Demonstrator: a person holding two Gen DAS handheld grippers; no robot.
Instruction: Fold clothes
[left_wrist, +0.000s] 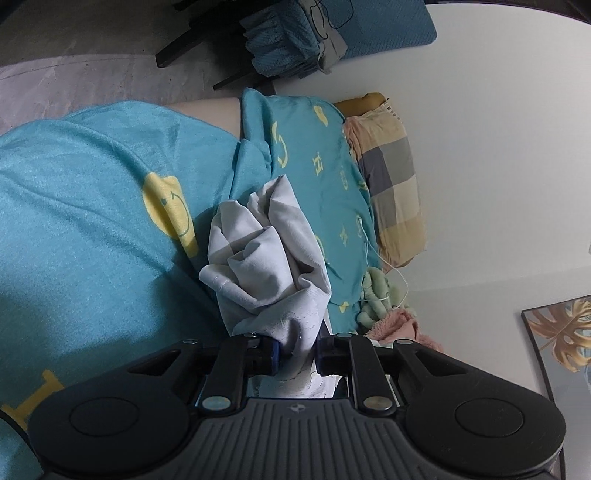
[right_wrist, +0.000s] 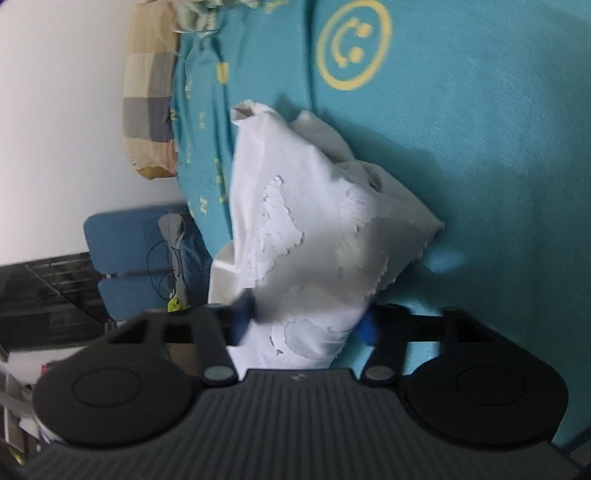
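The left claw is clamped on a bunched edge of the crumpled white cotton garment with lace patches. The right claw grips another part of that garment, its fingers pressed into the cloth. The garment hangs between them above the teal bedsheet with yellow smiley prints, near a checked beige-and-grey pillow at the far end.

The teal bed cover lies open and flat on the bed beside the bunched white garment. Toward the wall edge, a teal pillow and a checked pillow stand in the way.
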